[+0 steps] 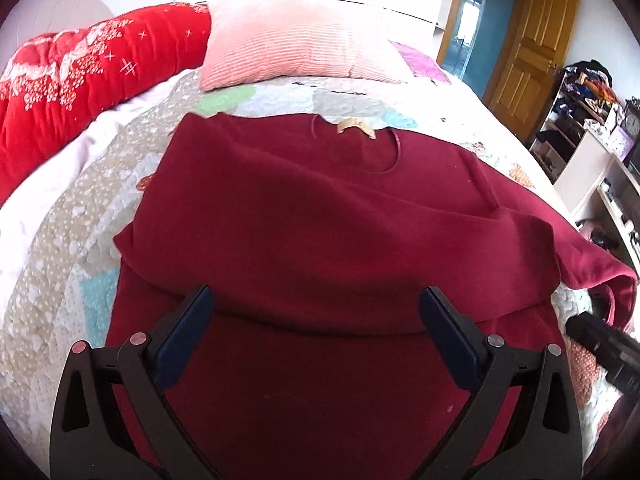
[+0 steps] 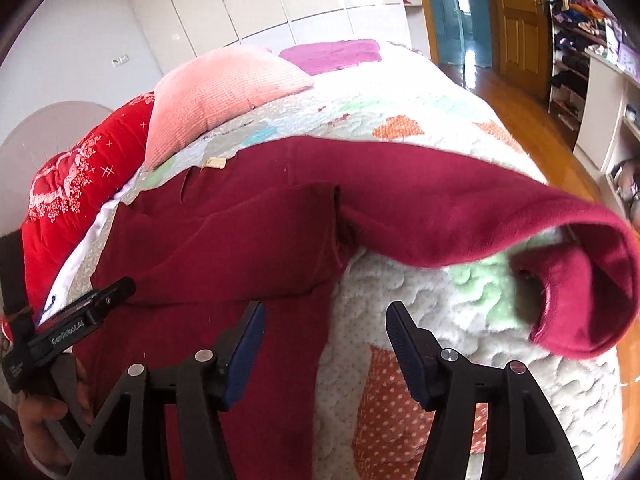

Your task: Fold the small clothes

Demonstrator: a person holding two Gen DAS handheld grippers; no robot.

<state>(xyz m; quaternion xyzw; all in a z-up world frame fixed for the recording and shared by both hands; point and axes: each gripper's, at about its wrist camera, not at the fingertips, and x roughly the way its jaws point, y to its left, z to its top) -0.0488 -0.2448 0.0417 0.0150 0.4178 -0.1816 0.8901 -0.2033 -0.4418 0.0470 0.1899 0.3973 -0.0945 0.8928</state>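
A dark red long-sleeved top [image 1: 320,220] lies flat on the quilted bed, neck away from me, with a tan label [image 1: 356,127] at the collar. Its left sleeve is folded across the body. Its right sleeve [image 2: 460,216] stretches out over the quilt, the cuff curled. My left gripper [image 1: 316,308] is open and empty over the lower body of the top. My right gripper [image 2: 326,324] is open and empty above the top's right edge and the quilt. The left gripper also shows in the right wrist view [image 2: 80,320].
The patchwork quilt [image 1: 60,280] covers the bed. A pink pillow [image 1: 288,44] and a red quilt [image 1: 72,80] lie at the far end. A purple cloth [image 2: 332,54] lies beyond the pillow. Shelves [image 1: 580,128] and a wooden door [image 1: 532,48] stand at the right.
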